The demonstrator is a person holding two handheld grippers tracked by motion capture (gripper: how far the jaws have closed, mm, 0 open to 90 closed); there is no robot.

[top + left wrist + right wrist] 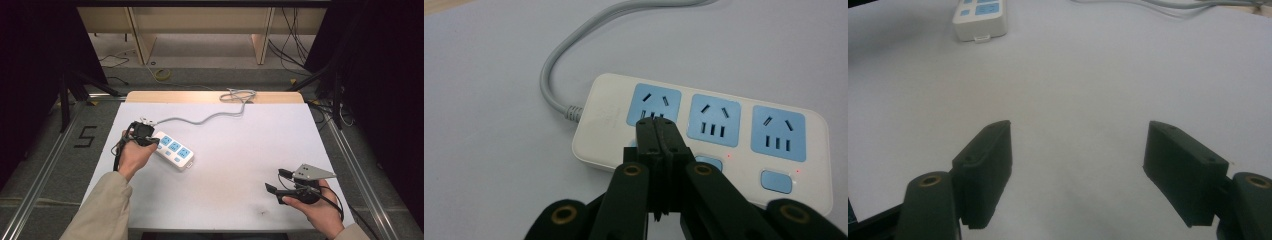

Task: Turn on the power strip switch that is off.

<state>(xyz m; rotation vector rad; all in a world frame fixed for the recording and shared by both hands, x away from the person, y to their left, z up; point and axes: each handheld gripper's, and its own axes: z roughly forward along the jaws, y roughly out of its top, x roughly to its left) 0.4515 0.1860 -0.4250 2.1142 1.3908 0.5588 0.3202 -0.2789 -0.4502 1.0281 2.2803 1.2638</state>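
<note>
White tabletop (235, 165) is carrying a power strip (704, 135) at its left, cord (200, 120) trailing to the far edge. Left gripper (656, 125), jaws clenched together, is pressing over the strip's first switch, hiding it. Right gripper (1078, 150) is hovering released, well apart, with the strip (979, 17) partly cut off.

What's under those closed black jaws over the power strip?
The left gripper, jaws shut, sits over the power strip by its first blue socket. Two blue switch buttons show alongside; the one below the first socket is mostly hidden by the jaws.
</note>
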